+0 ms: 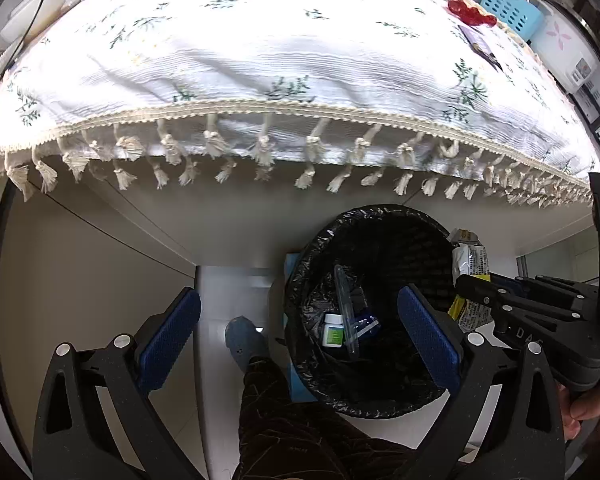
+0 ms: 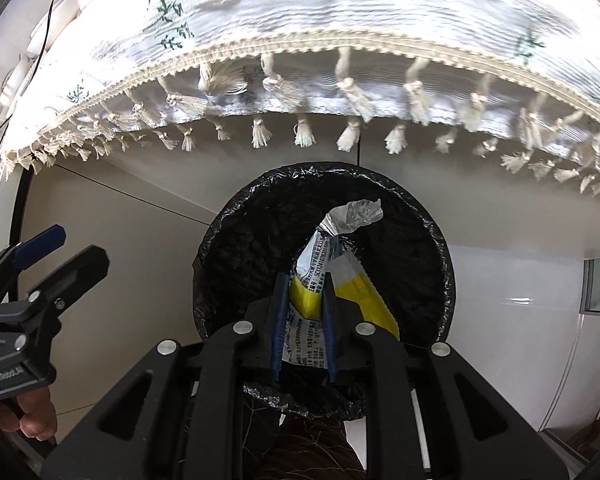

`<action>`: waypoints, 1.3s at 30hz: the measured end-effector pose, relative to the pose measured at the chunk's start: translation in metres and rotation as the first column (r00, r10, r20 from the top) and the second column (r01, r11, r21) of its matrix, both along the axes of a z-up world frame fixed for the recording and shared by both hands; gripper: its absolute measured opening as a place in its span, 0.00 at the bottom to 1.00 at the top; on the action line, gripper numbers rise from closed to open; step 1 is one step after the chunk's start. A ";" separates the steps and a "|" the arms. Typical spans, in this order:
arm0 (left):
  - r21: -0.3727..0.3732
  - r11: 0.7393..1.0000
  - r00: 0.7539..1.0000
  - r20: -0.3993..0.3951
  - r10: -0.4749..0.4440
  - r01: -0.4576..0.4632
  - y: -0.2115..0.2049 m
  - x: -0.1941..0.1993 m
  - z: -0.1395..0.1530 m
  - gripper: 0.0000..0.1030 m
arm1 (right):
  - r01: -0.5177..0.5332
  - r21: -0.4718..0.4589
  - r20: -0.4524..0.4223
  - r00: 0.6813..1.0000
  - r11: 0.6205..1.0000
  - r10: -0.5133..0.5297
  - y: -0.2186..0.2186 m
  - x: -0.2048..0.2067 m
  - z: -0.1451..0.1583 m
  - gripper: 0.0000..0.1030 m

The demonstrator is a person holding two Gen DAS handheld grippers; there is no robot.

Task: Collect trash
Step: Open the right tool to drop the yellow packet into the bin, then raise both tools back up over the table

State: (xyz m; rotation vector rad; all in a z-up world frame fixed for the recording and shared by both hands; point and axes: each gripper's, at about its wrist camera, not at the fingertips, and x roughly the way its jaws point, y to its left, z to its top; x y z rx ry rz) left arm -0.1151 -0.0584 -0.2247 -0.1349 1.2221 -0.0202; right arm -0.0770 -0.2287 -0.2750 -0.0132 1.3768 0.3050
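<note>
Yellow and silver, the wrapper (image 2: 318, 280) sits clamped between the pads of my right claw (image 2: 303, 300) above the black-lined bin (image 2: 228, 248). My left claw (image 1: 300, 320) stands wide apart, empty, over the bin's left edge.

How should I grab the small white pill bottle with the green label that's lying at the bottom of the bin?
Probably across its body just below the white cap, coming straight down through the bin mouth. The pill bottle looks tipped on its side, and a clear plastic strip lies against its right edge, so set the fingers across the label, clear of that strip.
</note>
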 end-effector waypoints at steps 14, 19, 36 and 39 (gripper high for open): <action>-0.005 1.000 1.000 -0.003 -0.016 0.016 -0.001 0.005 -0.004 0.94 | 0.037 0.003 0.011 0.999 0.999 -0.037 -0.003 0.010 0.006 0.48; 0.001 0.999 0.999 0.004 -0.033 0.033 -0.007 0.006 -0.002 0.94 | 0.043 0.001 0.034 0.998 0.999 -0.043 -0.013 0.011 0.018 0.62; -0.015 1.000 0.998 0.061 -0.025 0.026 -0.010 0.000 0.075 0.94 | 0.087 -0.022 0.267 0.960 0.996 -0.078 -0.044 0.000 0.139 0.92; -0.017 1.000 0.997 0.075 -0.025 0.026 -0.010 0.000 0.090 0.94 | 0.092 -0.024 0.291 0.953 0.995 -0.081 -0.047 -0.001 0.156 0.92</action>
